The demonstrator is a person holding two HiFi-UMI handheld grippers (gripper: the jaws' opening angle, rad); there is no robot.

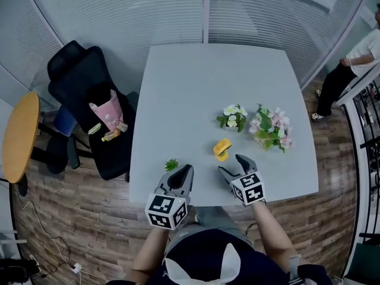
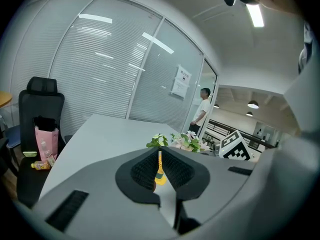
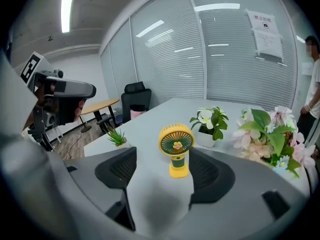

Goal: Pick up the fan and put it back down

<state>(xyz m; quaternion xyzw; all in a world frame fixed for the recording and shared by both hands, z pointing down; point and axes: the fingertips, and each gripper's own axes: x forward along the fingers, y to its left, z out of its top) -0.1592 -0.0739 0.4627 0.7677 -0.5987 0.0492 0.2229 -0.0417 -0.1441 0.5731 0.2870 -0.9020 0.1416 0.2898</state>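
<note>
**Yellow fan untouched, right jaws lined up for the pick**

Yellow and green, the fan stands upright on the grey table, just ahead of the right gripper. That gripper's jaws are spread wide with nothing between the pads. The left gripper hangs over the near edge beside a small green plant, its jaws drawn together on nothing. I judge this to be the approach, with the pick-up not yet begun. The next move calls for bringing the right jaws forward around the fan's stem or base, then closing squarely so it doesn't tip. The left gripper view shows only a sliver of the fan through its narrow slit, and the fan's back is unseen
</note>
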